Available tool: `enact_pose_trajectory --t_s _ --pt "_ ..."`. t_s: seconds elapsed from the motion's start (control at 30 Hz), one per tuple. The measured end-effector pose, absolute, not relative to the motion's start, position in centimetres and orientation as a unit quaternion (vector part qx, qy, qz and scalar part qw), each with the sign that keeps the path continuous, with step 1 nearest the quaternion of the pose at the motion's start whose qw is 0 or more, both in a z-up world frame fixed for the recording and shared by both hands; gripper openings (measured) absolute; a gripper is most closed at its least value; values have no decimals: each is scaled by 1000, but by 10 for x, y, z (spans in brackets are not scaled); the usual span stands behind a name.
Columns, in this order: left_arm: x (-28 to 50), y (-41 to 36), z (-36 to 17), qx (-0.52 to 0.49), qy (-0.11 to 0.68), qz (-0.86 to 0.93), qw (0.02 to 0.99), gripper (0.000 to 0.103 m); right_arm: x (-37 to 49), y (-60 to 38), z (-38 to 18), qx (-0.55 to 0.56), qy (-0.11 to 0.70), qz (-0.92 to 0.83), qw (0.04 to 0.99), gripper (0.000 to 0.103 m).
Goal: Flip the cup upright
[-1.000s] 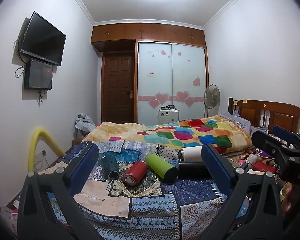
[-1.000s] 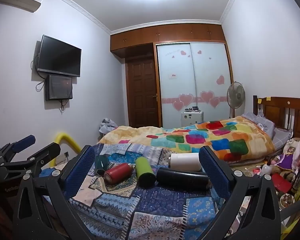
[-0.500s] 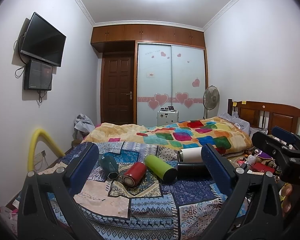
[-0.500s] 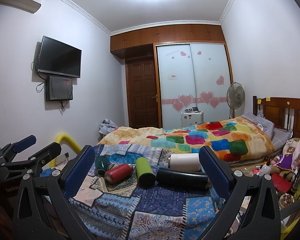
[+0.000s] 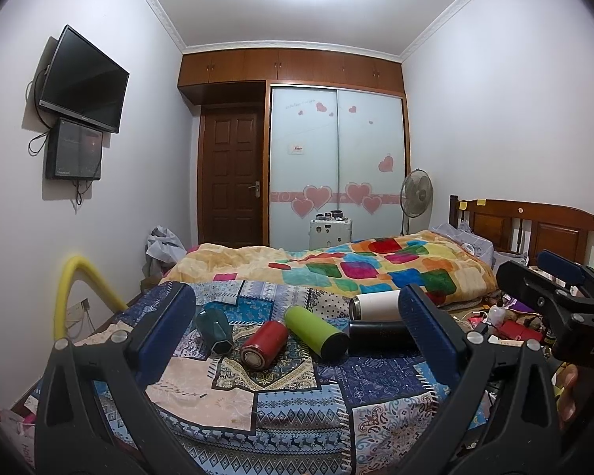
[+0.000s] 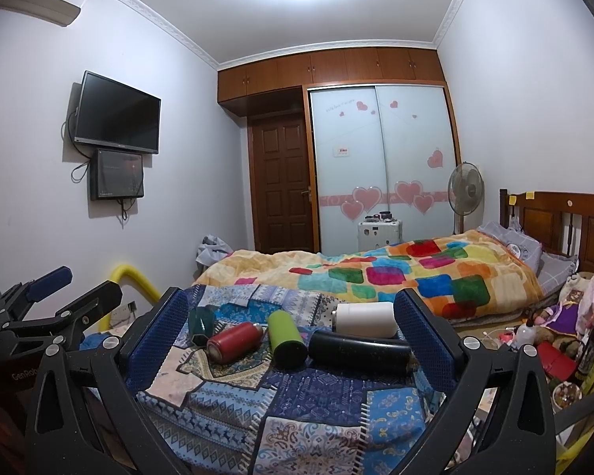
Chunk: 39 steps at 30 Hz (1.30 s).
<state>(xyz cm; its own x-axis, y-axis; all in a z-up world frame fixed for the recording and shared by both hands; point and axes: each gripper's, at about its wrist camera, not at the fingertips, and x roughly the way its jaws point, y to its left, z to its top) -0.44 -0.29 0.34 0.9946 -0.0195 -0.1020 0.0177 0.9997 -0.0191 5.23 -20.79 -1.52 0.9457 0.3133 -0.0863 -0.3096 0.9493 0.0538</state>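
Note:
Several cups lie on their sides on a patchwork cloth (image 5: 285, 403): a dark green faceted cup (image 5: 214, 326), a red one (image 5: 264, 343), a lime green one (image 5: 316, 331), a black one (image 5: 380, 336) and a white one (image 5: 374, 305). They show in the right wrist view too: dark green (image 6: 201, 322), red (image 6: 233, 341), lime (image 6: 286, 338), black (image 6: 359, 350), white (image 6: 365, 318). My left gripper (image 5: 297, 324) is open and empty, short of the cups. My right gripper (image 6: 291, 326) is open and empty, also short of them.
A bed with a colourful quilt (image 5: 360, 269) lies behind the cloth. A yellow padded rail (image 5: 73, 289) stands at the left. Clutter (image 6: 554, 340) lies on the floor at the right. The right gripper (image 5: 554, 297) shows at the left wrist view's right edge.

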Motion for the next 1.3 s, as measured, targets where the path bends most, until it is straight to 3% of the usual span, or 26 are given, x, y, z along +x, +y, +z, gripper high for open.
enact_pose_trajectory --t_s 1.3 --pt "-6 -5 2 -8 50 -10 999 103 48 -213 -16 22 48 157 986 103"
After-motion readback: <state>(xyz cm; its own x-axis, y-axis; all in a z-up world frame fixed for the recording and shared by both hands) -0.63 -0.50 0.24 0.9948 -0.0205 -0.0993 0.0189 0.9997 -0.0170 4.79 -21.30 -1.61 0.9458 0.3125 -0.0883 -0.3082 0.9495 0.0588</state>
